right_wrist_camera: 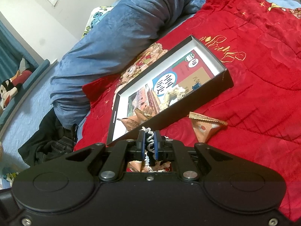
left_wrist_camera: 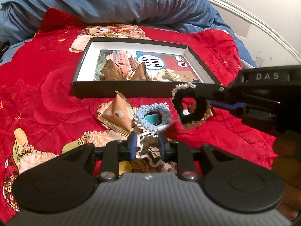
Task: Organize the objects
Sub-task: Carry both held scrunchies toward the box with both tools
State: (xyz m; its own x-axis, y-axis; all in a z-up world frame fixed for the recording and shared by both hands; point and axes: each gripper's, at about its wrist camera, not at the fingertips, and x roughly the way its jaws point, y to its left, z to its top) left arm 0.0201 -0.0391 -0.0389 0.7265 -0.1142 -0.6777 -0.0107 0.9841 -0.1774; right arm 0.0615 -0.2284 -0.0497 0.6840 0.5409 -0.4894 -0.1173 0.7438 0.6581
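A black shallow box [left_wrist_camera: 131, 89] with white inner walls lies on the red blanket; it also shows in the right wrist view [right_wrist_camera: 207, 98]. It holds a printed book, two brown triangular snack packets [left_wrist_camera: 112, 71] and a cream scrunchie [left_wrist_camera: 167, 75]. My left gripper [left_wrist_camera: 146, 143] is shut on a light-blue scrunchie [left_wrist_camera: 152, 120] with white trim. My right gripper [right_wrist_camera: 149, 143] is shut on a black scrunchie [left_wrist_camera: 188, 105] with cream trim, held just above the blanket near the box's front right corner. A third snack packet [left_wrist_camera: 116, 116] lies in front of the box, beside the blue scrunchie.
A blue duvet [left_wrist_camera: 112, 1] is heaped behind the box. The red blanket [left_wrist_camera: 47, 86] with bear prints covers the bed. A white bed rail [left_wrist_camera: 254, 20] curves at the right. Dark clothing [right_wrist_camera: 52, 145] lies at the bed's edge.
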